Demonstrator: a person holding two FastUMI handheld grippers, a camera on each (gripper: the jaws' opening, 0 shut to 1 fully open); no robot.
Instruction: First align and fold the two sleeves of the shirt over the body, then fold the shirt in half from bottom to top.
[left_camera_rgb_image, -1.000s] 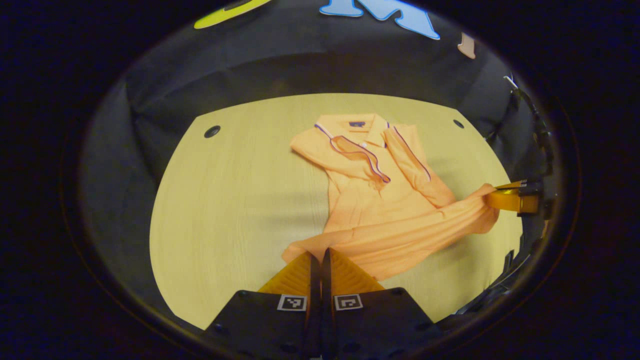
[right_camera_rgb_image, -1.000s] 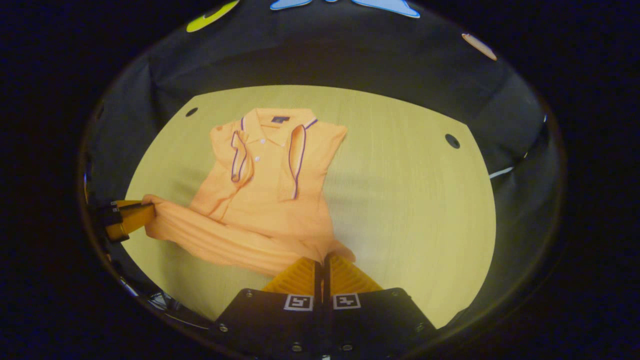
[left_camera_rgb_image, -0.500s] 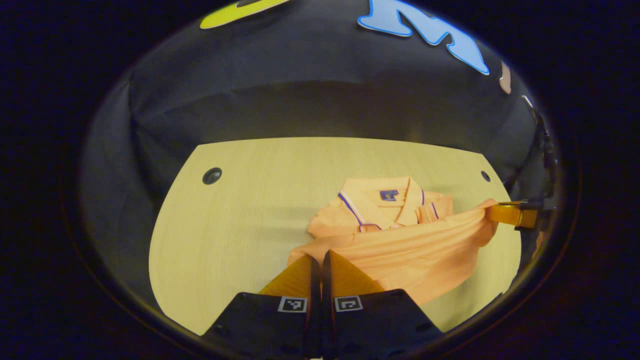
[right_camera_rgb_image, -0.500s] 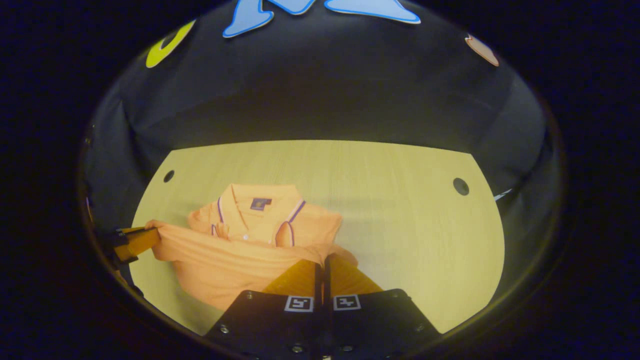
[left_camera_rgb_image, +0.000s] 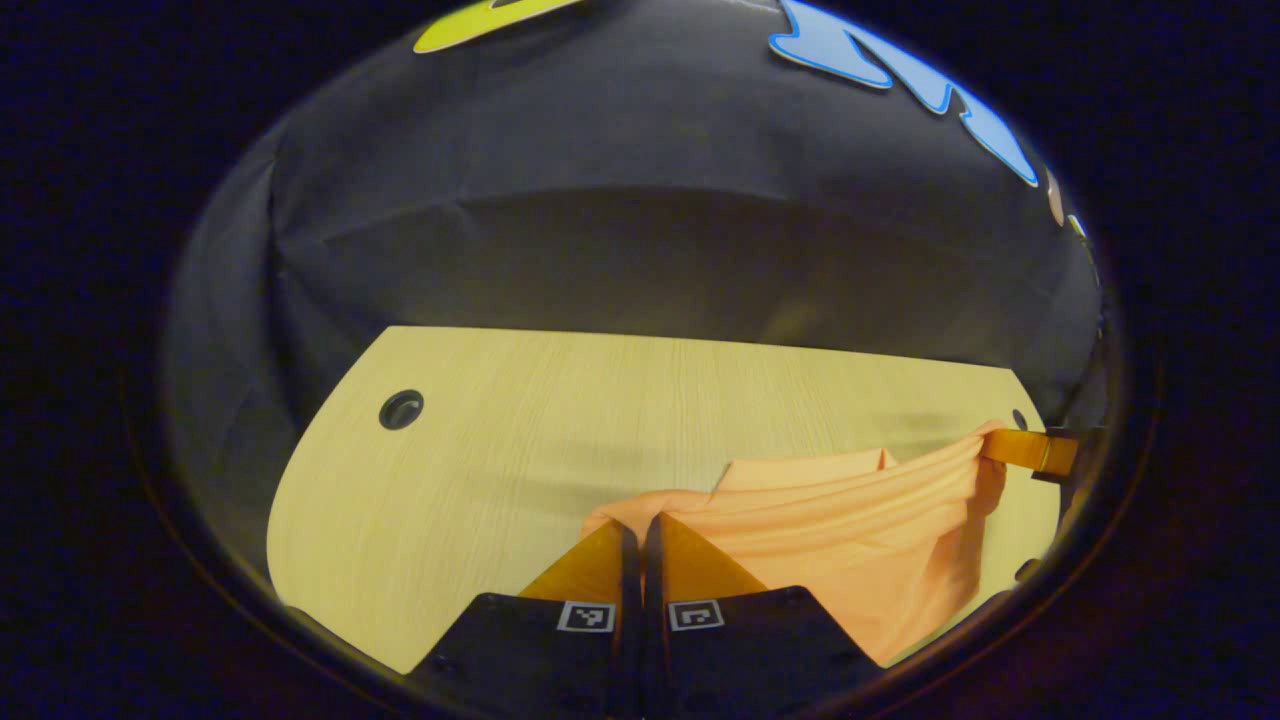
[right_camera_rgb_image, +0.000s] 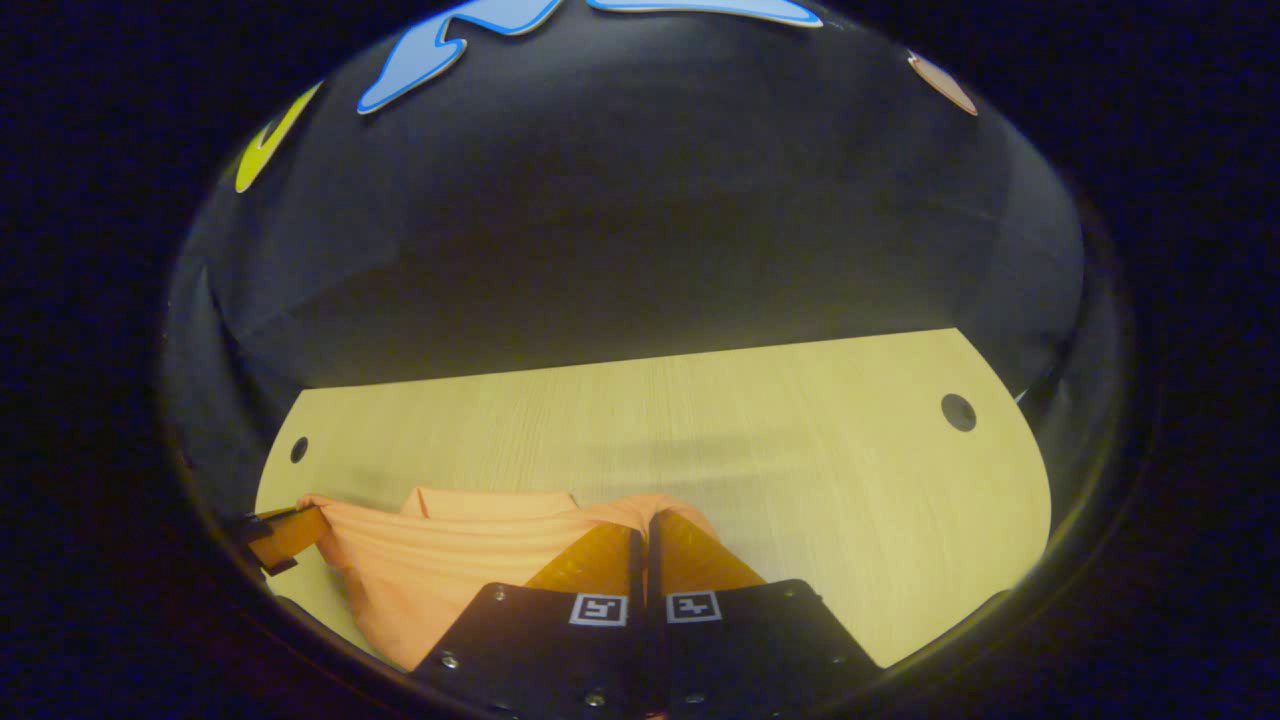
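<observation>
- Both my grippers, left and right, have fingers pinching the shirt hem.
- I'd say the sleeves are done; hem's at my 12 o'clock, final fold unfinished.

A recording booth, not a home: a pale wood-grain table with round cable holes stands against a wall of black cloth.
</observation>
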